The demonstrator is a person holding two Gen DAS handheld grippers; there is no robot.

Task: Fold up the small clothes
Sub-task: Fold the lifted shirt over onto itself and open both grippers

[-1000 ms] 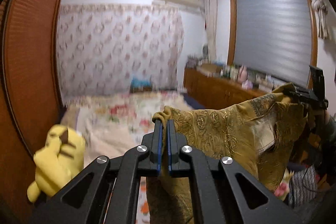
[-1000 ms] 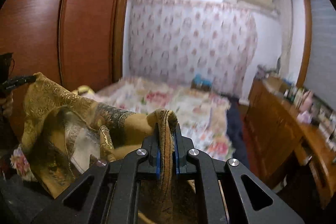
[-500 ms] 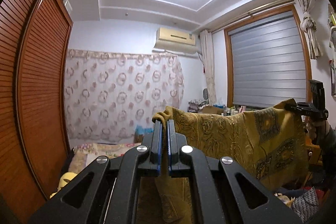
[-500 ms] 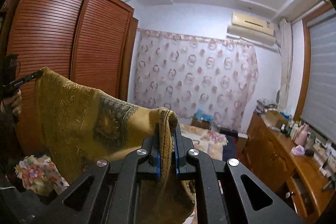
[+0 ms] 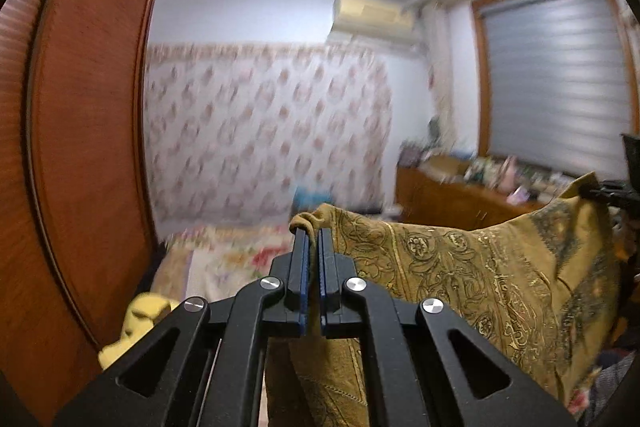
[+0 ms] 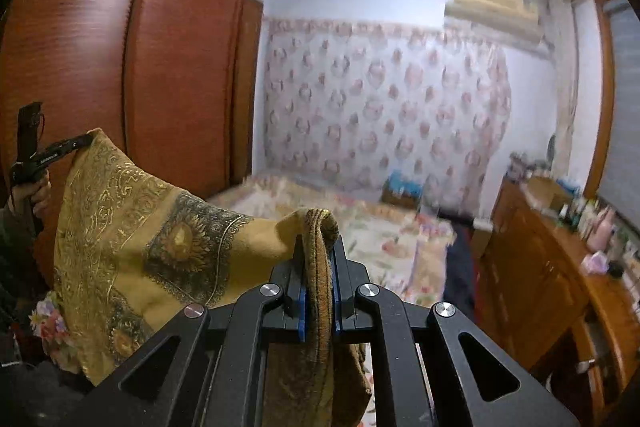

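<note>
Your left gripper (image 5: 313,239) is clamped on one top corner of the golden cloth (image 5: 472,291); a small fold of fabric bulges above the fingertips (image 5: 300,247) at 12 o'clock, and only a thin slit shows between the blue pads. From that corner the cloth runs out toward 3 o'clock, where your right gripper (image 5: 600,191) pinches the opposite corner at the edge of the left wrist view. The upper edge sags slightly between the two holds. The rest hangs down behind the gripper body toward 6 o'clock.

Your right gripper (image 6: 318,247) is likewise closed on the cloth (image 6: 132,239). A thick rolled edge passes between its pads and drapes over the tips. In the right wrist view the cloth extends toward 9 o'clock, where your left gripper (image 6: 82,143) holds the far corner, with your hand (image 6: 34,197) on its handle below. The cloth hangs in the air, clear of the bed (image 6: 380,227).

Further out, the bed (image 5: 240,251) with its flowered cover lies beyond both grippers at 12 o'clock. A yellow soft toy (image 5: 136,323) sits at 8 o'clock in the left wrist view, beside the brown wardrobe (image 5: 88,147). A patterned curtain (image 5: 264,131) covers the far wall, with an air conditioner (image 5: 372,17) above it at 1 o'clock. A wooden sideboard (image 6: 560,267) carrying small items stands at 3 o'clock in the right wrist view. The left wrist view is motion-blurred, so finer background detail cannot be read.
</note>
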